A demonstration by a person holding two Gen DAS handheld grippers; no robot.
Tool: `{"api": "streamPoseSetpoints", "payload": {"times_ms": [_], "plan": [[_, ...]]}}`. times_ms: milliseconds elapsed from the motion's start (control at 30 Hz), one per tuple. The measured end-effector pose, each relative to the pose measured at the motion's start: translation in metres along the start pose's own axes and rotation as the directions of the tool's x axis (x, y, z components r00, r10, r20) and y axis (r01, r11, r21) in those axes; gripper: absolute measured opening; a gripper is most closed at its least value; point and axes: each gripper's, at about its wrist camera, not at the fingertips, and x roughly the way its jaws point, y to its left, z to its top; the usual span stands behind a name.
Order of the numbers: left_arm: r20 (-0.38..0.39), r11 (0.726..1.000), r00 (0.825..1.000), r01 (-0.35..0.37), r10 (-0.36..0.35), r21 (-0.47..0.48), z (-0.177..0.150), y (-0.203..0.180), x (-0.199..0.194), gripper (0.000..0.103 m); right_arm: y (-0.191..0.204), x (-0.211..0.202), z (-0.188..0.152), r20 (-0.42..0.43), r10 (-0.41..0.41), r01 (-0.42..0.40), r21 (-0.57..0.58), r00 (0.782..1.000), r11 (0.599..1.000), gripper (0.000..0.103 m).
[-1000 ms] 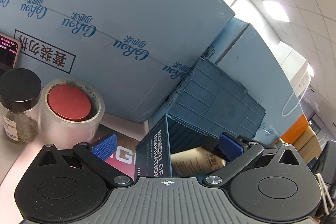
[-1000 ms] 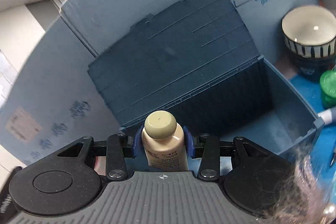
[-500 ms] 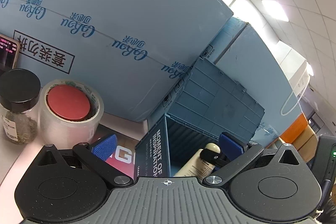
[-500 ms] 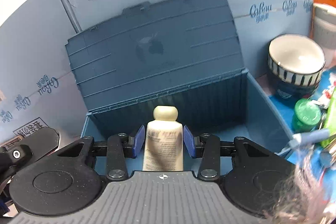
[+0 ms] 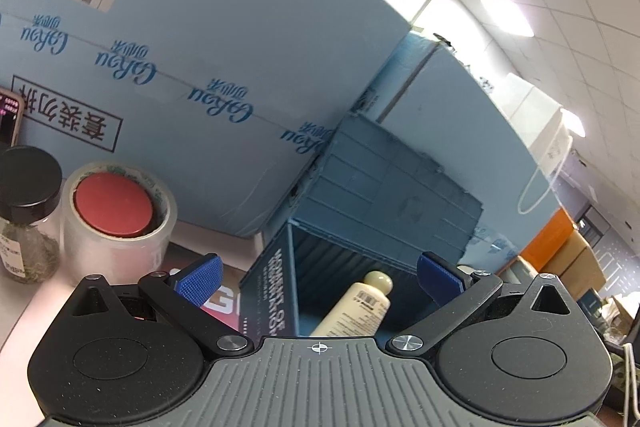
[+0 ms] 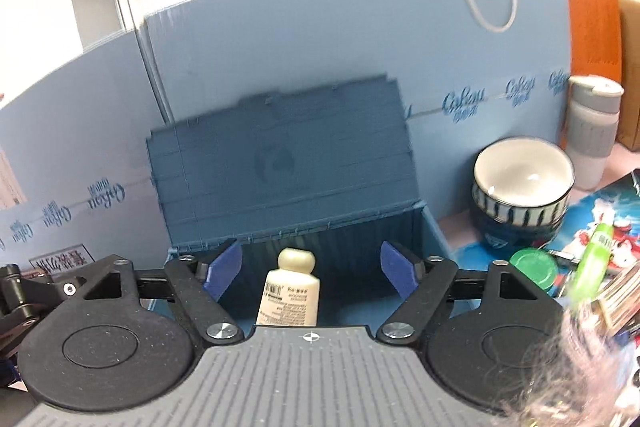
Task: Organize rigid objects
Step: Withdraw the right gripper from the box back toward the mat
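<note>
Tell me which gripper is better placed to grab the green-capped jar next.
Right. The green-capped jar sits just beside the right gripper, whose jaws have just opened, leaving the cream bottle in the blue box. The left gripper is open too, but faces the tape roll side.

1. Bin (image 6: 434, 227) mouth open from above; raised lid (image 6: 280, 155) blocks the rear.
2. Bottle (image 6: 290, 287) stands inside; floor beside it clear.
3. Bowl (image 6: 520, 187), green cap (image 6: 534, 267) crowd right.
</note>
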Motion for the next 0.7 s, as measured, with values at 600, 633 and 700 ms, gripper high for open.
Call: {"api": "streamPoseSetpoints", "payload": {"times_ms": [600, 633, 700], "plan": [[-0.023, 0.988, 0.992, 0.126, -0.124, 0.089, -0.010, -0.033, -0.011, 0.103, -0.050, -0.081, 0.003, 0.196, -0.037, 0.031, 0.034, 0.980, 0.999, 0.089], [-0.026, 0.987, 0.991, 0.134, -0.132, 0.093, -0.011, -0.035, -0.012, 0.103, -0.054, -0.084, 0.002, 0.201, -0.043, 0.035, 0.042, 0.979, 0.998, 0.089], [-0.039, 0.983, 0.987, 0.157, -0.154, 0.100, -0.013, -0.039, -0.011, 0.103, -0.062, -0.089, 0.002, 0.207, -0.058, 0.047, 0.058, 0.977, 0.997, 0.089]]}}
